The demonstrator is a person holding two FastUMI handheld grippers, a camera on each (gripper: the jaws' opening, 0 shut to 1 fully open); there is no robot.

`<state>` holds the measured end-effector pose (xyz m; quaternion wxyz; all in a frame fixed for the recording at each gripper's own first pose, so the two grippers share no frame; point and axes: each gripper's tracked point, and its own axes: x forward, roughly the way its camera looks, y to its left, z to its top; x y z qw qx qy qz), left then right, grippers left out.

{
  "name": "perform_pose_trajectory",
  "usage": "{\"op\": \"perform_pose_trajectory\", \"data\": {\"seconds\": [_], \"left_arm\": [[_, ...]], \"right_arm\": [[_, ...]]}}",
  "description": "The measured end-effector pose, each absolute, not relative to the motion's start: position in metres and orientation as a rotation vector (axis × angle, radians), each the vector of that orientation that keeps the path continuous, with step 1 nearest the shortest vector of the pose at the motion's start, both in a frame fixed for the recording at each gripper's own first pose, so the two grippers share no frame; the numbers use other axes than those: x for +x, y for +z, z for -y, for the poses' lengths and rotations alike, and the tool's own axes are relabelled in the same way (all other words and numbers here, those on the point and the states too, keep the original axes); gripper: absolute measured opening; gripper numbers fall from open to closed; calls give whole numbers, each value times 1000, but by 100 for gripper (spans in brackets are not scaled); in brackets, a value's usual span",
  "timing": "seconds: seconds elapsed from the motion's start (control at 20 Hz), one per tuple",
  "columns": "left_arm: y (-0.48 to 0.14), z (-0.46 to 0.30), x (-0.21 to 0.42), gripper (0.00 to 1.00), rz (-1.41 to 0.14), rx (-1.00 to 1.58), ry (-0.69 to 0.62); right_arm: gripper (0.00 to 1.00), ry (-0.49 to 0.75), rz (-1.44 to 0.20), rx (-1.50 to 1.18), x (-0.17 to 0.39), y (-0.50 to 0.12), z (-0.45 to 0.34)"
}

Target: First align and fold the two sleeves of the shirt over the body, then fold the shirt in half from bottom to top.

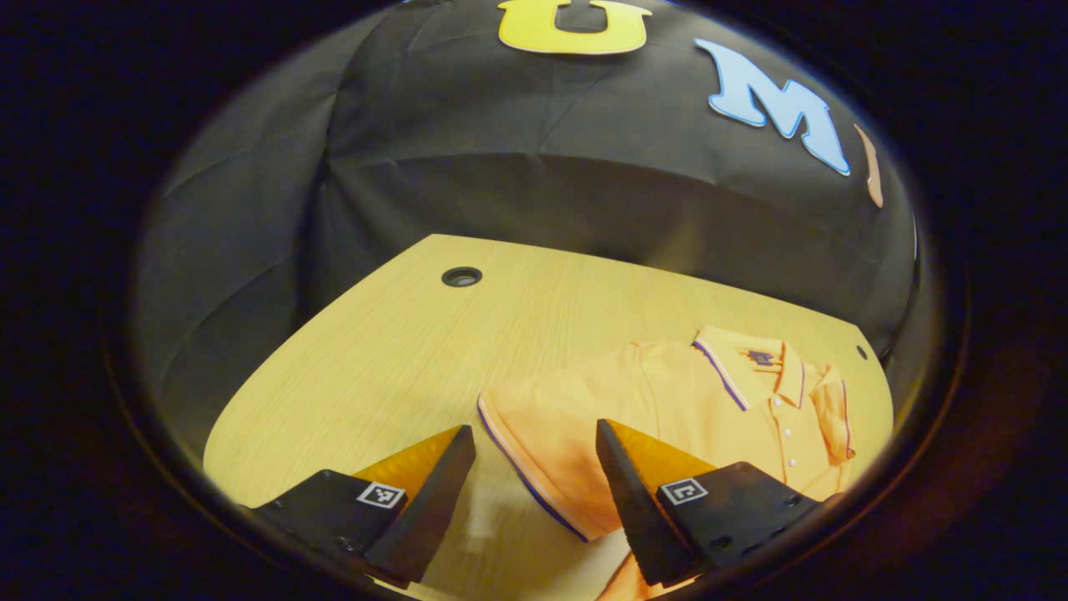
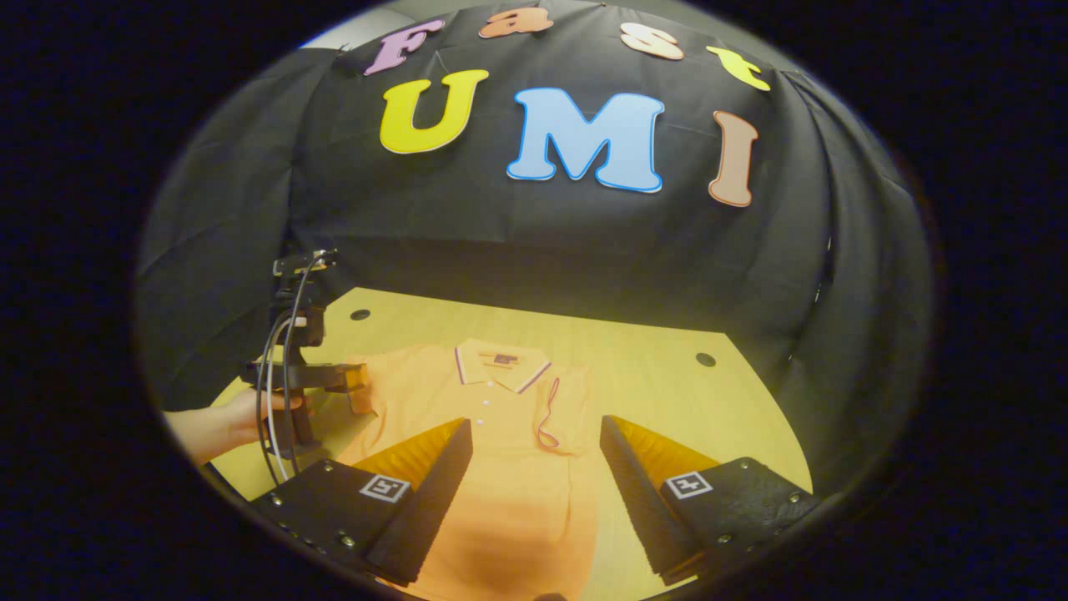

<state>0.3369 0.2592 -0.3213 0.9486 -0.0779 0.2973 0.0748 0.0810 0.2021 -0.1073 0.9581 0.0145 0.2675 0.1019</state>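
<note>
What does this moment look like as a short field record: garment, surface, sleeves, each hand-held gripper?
garment: orange short-sleeved polo shirt, lying flat, collar toward the booth wall
surface: light wooden table
right-side sleeve: already folded over the body
left-side sleeve: spread out flat, not yet folded
left hand-held gripper: open, above the spread sleeve's cuff
right hand-held gripper: open, above the shirt's lower body

One orange shirt (image 2: pixel 501 442), one wooden table (image 1: pixel 400 351), two grippers, one hand (image 2: pixel 242 417).
</note>
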Motion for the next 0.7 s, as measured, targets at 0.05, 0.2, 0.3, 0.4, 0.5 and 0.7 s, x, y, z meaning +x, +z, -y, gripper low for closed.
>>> {"op": "perform_pose_trajectory", "data": {"seconds": [0.05, 0.2, 0.3, 0.4, 0.5, 0.7], "left_arm": [[-328, -260, 341, 94, -616, -152, 150], [-336, -261, 348, 95, -635, -131, 152], [-337, -253, 349, 95, -643, -116, 148], [-344, -251, 350, 95, -666, -77, 151], [-341, -246, 351, 94, -672, -66, 132], [-343, -240, 353, 38, -683, -52, 112]], "right_arm": [[95, 211, -546, 33, 78, -107, -203], [95, 224, -553, 36, 76, -108, -204], [95, 226, -547, 34, 76, -106, -202], [95, 224, -548, 42, 75, -107, -200], [95, 216, -557, 69, 73, -111, -197], [96, 190, -581, 99, 67, -119, -186]]}}
